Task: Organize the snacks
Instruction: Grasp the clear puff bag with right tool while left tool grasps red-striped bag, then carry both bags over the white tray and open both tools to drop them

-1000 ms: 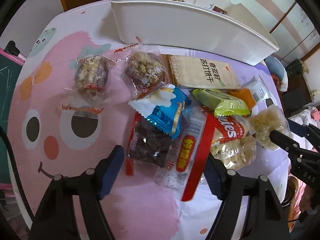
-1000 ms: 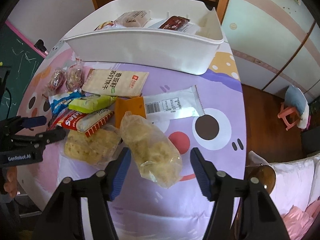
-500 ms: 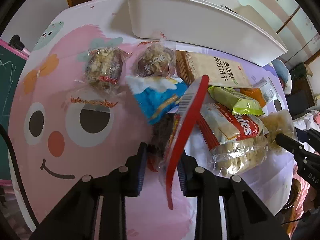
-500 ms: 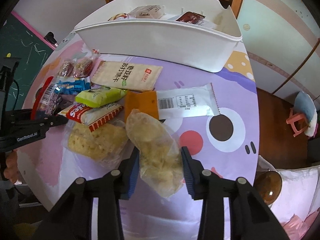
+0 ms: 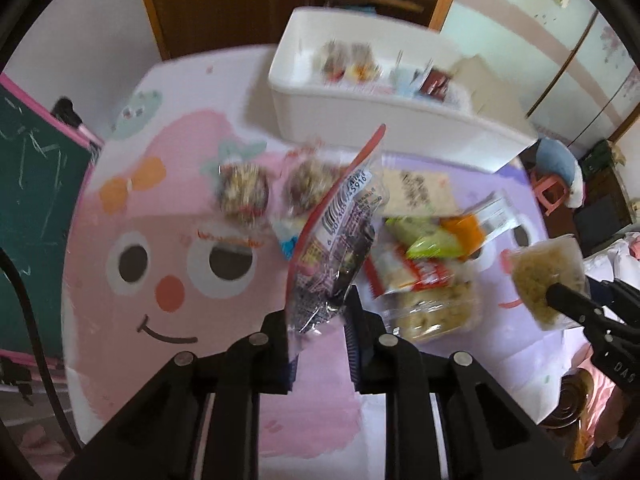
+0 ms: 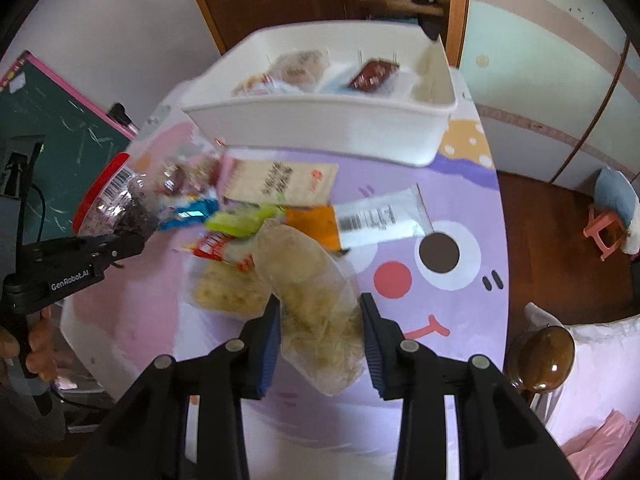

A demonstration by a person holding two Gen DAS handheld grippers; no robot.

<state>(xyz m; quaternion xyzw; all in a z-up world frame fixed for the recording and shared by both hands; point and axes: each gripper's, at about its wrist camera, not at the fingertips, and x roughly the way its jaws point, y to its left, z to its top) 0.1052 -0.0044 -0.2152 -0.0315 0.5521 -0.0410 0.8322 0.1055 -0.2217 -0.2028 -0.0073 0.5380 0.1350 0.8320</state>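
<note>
two grippers, each with a snack lifted clear of the table (image 6: 460,208). the left gripper (image 5: 320,332) has just been closing and now pinches the lower end of a clear red-edged pack (image 5: 340,232) of dark pieces; the pack stands up from the jaws, long axis running up and slightly right, its free end hanging toward the bin (image 5: 360,120). in the right wrist view the same pack (image 6: 116,204) shows at far left, above the pile. the right gripper (image 6: 320,320) has closed onto a pale bag (image 6: 312,280) of crumbly yellow snack; both pads press its lower half, and its long axis leans up and left toward the pile. its jaws moved little in the last half second. the bin (image 6: 320,128) is a white trough lying crosswise at the far side of the table, beyond the pile, and already holds several packets. the governing relation: the bin lies ahead of and above both grippers in each view, with the remaining snacks between; from the left gripper its near wall sits up and to the right, from the right gripper straight ahead. neither hand looks clearly nearer, though the right one faces the bin more squarely. judged step: carry both items forward over the near wall, then release. each item is held by one end, so the free end, probably floppy, should clear the rim first. left on the table: two round nut clusters (image 5: 244,192), a tan cracker pack (image 6: 280,184), a green pouch (image 6: 240,220) and others.
</note>
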